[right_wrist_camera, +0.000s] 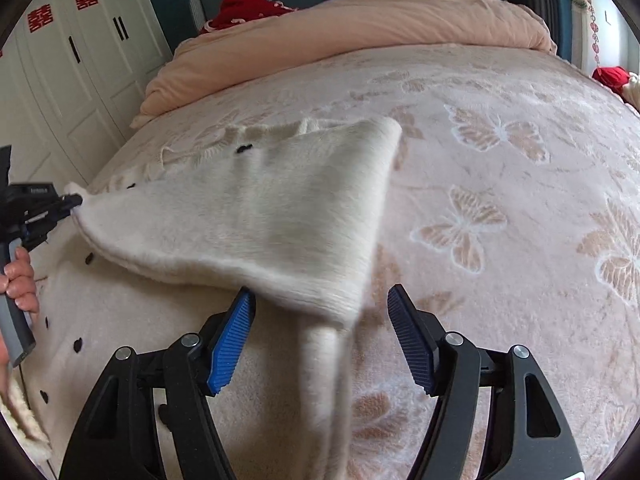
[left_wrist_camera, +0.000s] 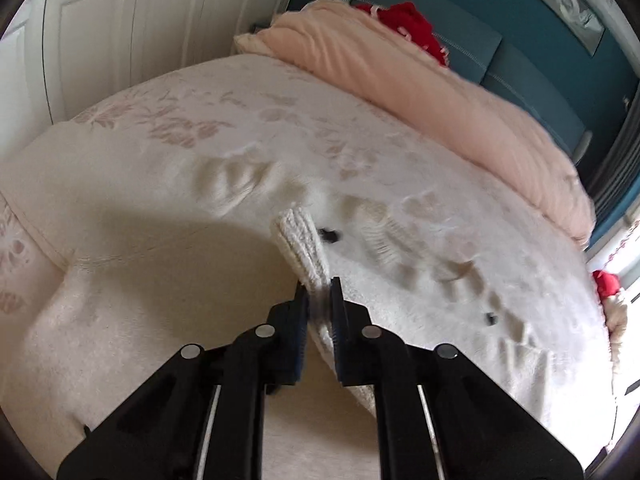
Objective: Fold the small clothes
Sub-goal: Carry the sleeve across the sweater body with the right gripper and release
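Observation:
A small cream knitted cardigan (right_wrist_camera: 260, 208) with black buttons lies on the bed, partly lifted. My left gripper (left_wrist_camera: 319, 284) is shut on its ribbed edge (left_wrist_camera: 300, 240) and holds it up; it also shows at the left of the right wrist view (right_wrist_camera: 74, 200), pinching a corner. My right gripper (right_wrist_camera: 320, 300) is open, its blue pads (right_wrist_camera: 232, 340) on either side of a hanging sleeve or fold (right_wrist_camera: 324, 380) of the cardigan, which droops between them without being clamped.
The bed has a pale pink blanket (right_wrist_camera: 500, 184) with butterfly patterns. A rolled peach duvet (right_wrist_camera: 340, 36) lies along the headboard side, with red cloth (right_wrist_camera: 244, 10) behind it. White wardrobe doors (right_wrist_camera: 80, 80) stand at the left.

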A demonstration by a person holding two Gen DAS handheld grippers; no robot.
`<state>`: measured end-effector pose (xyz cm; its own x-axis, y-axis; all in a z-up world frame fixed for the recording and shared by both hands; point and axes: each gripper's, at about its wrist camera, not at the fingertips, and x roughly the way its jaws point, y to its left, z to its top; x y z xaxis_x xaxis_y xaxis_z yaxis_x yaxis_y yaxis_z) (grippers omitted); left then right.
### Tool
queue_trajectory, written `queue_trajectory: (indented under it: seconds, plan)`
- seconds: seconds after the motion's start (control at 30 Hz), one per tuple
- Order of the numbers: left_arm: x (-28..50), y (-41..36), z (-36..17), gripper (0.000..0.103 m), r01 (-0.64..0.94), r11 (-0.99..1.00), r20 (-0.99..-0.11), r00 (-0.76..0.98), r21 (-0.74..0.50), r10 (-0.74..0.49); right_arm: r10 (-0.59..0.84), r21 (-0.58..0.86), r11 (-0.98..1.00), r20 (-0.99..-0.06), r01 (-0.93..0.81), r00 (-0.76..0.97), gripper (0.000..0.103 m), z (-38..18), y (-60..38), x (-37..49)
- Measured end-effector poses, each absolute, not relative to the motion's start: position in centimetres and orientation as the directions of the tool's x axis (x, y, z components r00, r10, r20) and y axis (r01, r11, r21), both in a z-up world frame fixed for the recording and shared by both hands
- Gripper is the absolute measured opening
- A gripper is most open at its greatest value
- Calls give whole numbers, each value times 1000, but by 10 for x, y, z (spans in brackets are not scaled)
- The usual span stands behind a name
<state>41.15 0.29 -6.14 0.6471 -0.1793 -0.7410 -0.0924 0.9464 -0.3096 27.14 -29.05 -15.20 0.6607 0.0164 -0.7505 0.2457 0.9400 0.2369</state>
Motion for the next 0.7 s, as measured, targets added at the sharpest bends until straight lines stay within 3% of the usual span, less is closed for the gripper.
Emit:
queue_trajectory:
  seconds: [0.03, 0.07, 0.1, 0.2, 0.43, 0.53, 0.6, 0.63, 0.7]
  plan:
    - [411, 5, -67, 10, -97, 945, -752, 634, -311, -182, 17, 237, 939, -755, 248, 656, 56, -154, -290, 273]
    - [412, 6, -77, 10, -107, 946, -769, 613, -306, -179, 21, 241, 939, -754, 246, 657, 27, -153, -291, 275]
    - [412, 9, -82, 10, -114, 947, -777, 606, -300, -173, 34, 251, 937, -757, 244, 652, 12, -152, -292, 279]
    - [408, 9, -93, 10, -115, 954, -784, 602, -276, -154, 4, 265, 924, -728, 276, 686, 11, -140, -299, 275]
    - [407, 5, -104, 13, -96, 971, -792, 599, -220, -120, -51, 226, 910, -771, 348, 635, 11, -157, -312, 277]
    - [400, 19, -96, 15, -95, 955, -783, 597, -282, -172, -80, 178, 921, -783, 346, 617, 15, -147, -300, 275]
    - [390, 44, -83, 23, -111, 933, -758, 619, -342, -204, -119, 136, 931, -765, 339, 633, 22, -133, -291, 264]
    - [385, 57, -77, 28, -129, 928, -750, 633, -348, -193, -158, 96, 934, -752, 343, 640, 31, -122, -282, 254]
    - [375, 99, -64, 53, -180, 916, -726, 670, -359, -153, -168, 76, 945, -725, 319, 668, 42, -105, -268, 237]
